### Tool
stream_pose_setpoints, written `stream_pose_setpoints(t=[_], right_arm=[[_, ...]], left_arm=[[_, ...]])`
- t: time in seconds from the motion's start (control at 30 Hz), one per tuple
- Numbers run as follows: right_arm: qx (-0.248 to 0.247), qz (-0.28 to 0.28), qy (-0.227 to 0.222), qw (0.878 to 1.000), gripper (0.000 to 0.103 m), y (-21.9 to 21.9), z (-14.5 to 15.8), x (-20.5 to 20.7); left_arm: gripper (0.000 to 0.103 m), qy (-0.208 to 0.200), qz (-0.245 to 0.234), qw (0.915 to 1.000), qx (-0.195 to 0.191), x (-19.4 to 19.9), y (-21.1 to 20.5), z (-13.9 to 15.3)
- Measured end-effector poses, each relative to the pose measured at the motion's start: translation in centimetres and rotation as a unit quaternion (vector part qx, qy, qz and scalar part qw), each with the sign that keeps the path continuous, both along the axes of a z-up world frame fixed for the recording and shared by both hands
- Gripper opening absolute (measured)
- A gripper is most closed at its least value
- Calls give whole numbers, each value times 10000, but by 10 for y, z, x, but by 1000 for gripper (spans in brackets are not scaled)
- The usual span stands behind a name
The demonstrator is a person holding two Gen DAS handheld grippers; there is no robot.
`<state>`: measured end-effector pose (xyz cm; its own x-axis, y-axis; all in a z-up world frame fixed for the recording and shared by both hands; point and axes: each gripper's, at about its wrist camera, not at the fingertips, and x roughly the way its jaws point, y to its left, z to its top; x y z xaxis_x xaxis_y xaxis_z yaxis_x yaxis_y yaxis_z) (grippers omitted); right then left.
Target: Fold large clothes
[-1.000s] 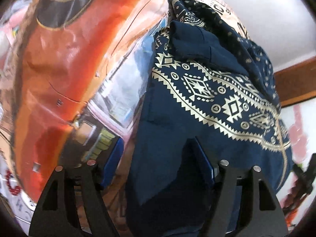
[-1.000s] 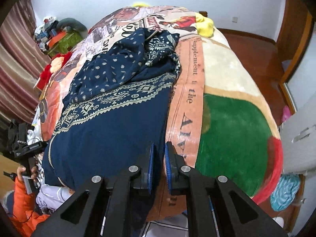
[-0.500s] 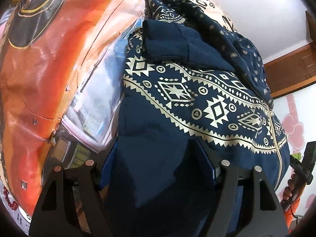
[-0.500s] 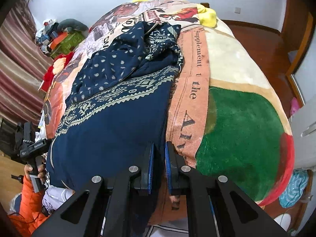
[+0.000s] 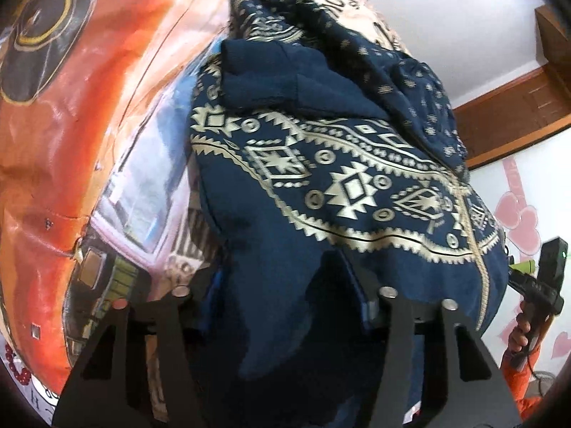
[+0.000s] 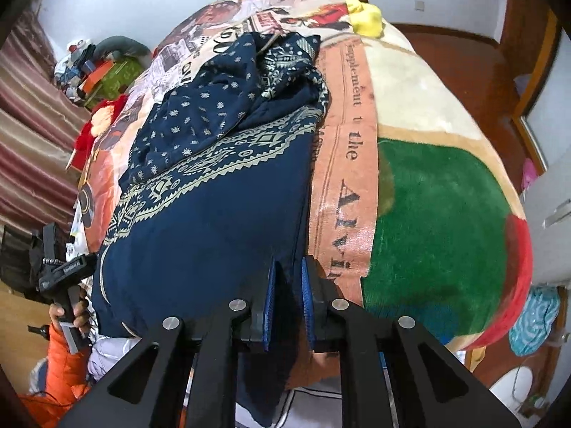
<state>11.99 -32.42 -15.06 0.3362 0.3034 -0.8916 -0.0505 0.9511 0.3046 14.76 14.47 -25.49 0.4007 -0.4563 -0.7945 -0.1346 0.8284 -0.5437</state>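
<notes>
A navy hooded garment [image 6: 214, 221] with a cream geometric band lies lengthwise on the printed bed blanket [image 6: 428, 214], hood end far away. My right gripper [image 6: 287, 285] is shut on its near right hem, with dark cloth showing between the blue pads. In the left wrist view the garment [image 5: 321, 178] fills the foreground. Its near left hem bunches between the jaws of my left gripper [image 5: 289, 296], which are closing and still stand wide. The pad faces are hidden by the cloth. A hand [image 6: 67, 317] holds the left gripper's handle at the bed's near left corner.
The orange part of the blanket [image 5: 71, 125] lies left of the garment, and a green patch [image 6: 446, 232] lies to its right. Clutter [image 6: 100, 67] piles up at the far left by a striped curtain [image 6: 28, 135]. The wooden floor [image 6: 464, 57] and a teal cloth [image 6: 535, 324] are on the right.
The left gripper has slid in over the garment's hem, so cloth now fills its gap, and its jaws have narrowed. The right gripper's pads stand slightly wider apart, still on the hem.
</notes>
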Motion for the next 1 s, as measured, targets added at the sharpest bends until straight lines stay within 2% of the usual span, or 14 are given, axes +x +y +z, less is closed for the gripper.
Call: stream_pose_setpoints(t=[0.13, 0.17, 0.27, 0.37, 0.5, 0.63, 0.73, 0.87, 1.0], right_arm=[[237, -71, 163, 9996, 11, -2, -6, 13], [209, -22, 112, 9997, 11, 0, -6, 14], [200, 108, -195, 9996, 11, 4, -6, 13], [329, 35, -527, 9981, 9, 3, -3, 5], [646, 77, -913, 9937, 8, 9, 11, 5], [621, 163, -1366, 9885, 7, 20, 32, 22], [525, 170, -1654, 9847, 7, 26, 45, 44], [317, 94, -1867, 9819, 7, 30, 50, 83], [-191, 4, -1877, 9820, 7, 34, 39, 126]], left_arm=[[30, -230, -123, 9996, 134, 5, -9, 15], [23, -296, -150, 9993, 172, 6, -11, 19], [14, -535, -149, 9981, 282, 11, -15, 36], [12, -764, -143, 9964, 353, 17, -17, 54], [11, -1299, -144, 9902, 494, 30, -14, 94], [10, -1758, 64, 9840, 283, 47, -2, 126], [10, -1965, 262, 9800, 196, 64, 7, 140], [10, -1799, 530, 9815, 384, 94, 15, 131], [10, -1186, 835, 9866, 751, 130, 22, 89]])
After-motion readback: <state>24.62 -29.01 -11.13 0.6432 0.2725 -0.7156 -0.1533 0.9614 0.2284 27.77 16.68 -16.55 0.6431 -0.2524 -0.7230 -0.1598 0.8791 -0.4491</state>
